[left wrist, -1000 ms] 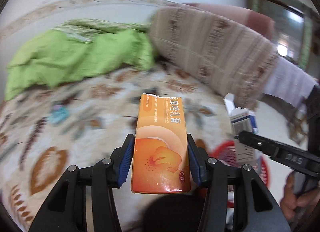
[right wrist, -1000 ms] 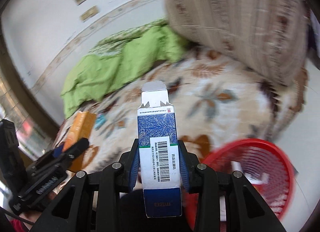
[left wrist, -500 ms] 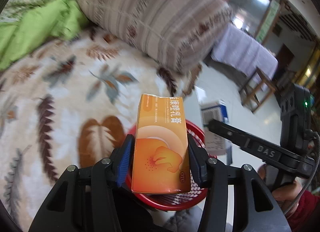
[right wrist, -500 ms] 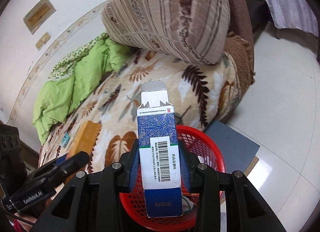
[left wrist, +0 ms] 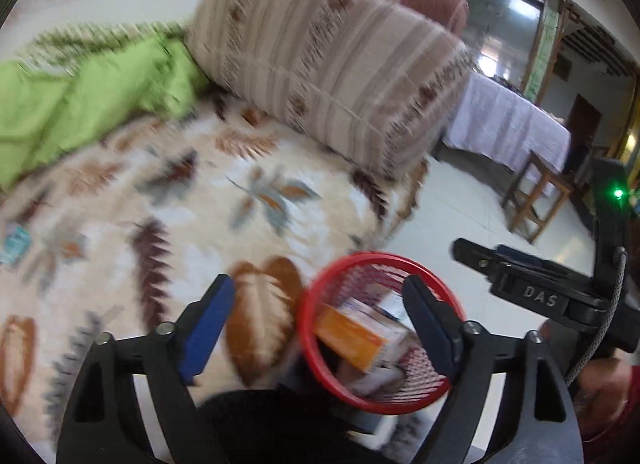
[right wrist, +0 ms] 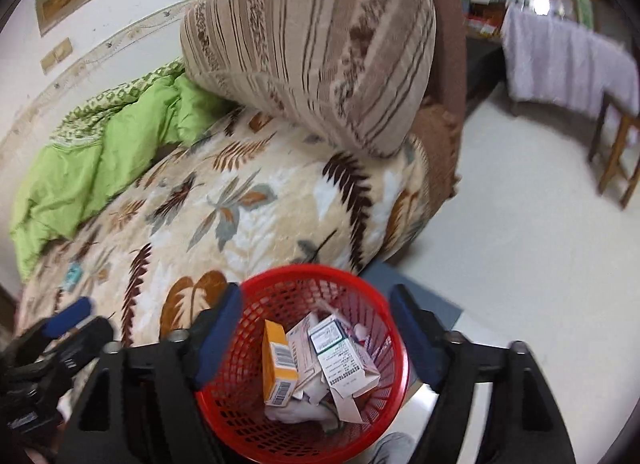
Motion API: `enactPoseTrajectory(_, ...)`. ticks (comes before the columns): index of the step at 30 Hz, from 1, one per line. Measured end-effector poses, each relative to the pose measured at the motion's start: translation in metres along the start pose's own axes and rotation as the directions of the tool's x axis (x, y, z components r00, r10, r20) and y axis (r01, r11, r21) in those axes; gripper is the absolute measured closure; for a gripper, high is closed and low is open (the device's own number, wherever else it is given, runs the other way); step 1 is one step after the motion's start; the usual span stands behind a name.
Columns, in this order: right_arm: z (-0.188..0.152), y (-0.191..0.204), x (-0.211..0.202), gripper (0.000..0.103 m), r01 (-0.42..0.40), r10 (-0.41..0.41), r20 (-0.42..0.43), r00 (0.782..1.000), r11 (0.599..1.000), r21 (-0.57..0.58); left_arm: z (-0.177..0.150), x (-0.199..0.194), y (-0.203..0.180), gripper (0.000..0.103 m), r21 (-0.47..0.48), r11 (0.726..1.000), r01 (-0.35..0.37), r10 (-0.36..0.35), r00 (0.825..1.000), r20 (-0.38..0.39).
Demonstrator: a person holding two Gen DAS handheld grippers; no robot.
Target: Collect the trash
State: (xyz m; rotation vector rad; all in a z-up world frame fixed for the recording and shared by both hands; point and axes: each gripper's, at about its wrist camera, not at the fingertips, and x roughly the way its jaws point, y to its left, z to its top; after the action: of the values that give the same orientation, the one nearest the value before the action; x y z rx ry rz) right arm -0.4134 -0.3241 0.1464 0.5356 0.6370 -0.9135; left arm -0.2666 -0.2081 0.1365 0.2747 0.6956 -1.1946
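- The round red plastic mesh basket (right wrist: 304,368) sits on the floor, right beside the near edge of the bed (right wrist: 248,200) with the leaf-print blanket.
- The left gripper (left wrist: 320,328) has its jaws opening wide, with nothing between them. The orange cardboard box (right wrist: 278,362) lies inside the basket.
- The right gripper (right wrist: 316,340) has its jaws opening wide too, and holds nothing. The white and blue cardboard box (right wrist: 340,356) lies in the basket as well.
- The boxes lean on a pile, so one more tall box could tip out over the rim.
- A jaw dipping low could catch the rim and knock the light basket over.
- A small blue-green wrapper (right wrist: 74,275) lies by the bed's far left edge and could be missed.
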Motion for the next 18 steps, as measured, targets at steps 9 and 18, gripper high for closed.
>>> enactPoseTrajectory(9,-0.019,0.055,-0.033,0.001,0.171,-0.172,0.135,0.976,0.985,0.019,-0.025,-0.052,0.045,0.004,-0.014,0.986,-0.166,0.166,0.984,0.062)
enactPoseTrajectory(18,-0.05,0.074,-0.037,0.001,0.232,-0.23,0.049,0.972,0.972,-0.036,-0.052,-0.066,0.063,0.002,-0.03,0.962,-0.273,0.274,0.961,0.041)
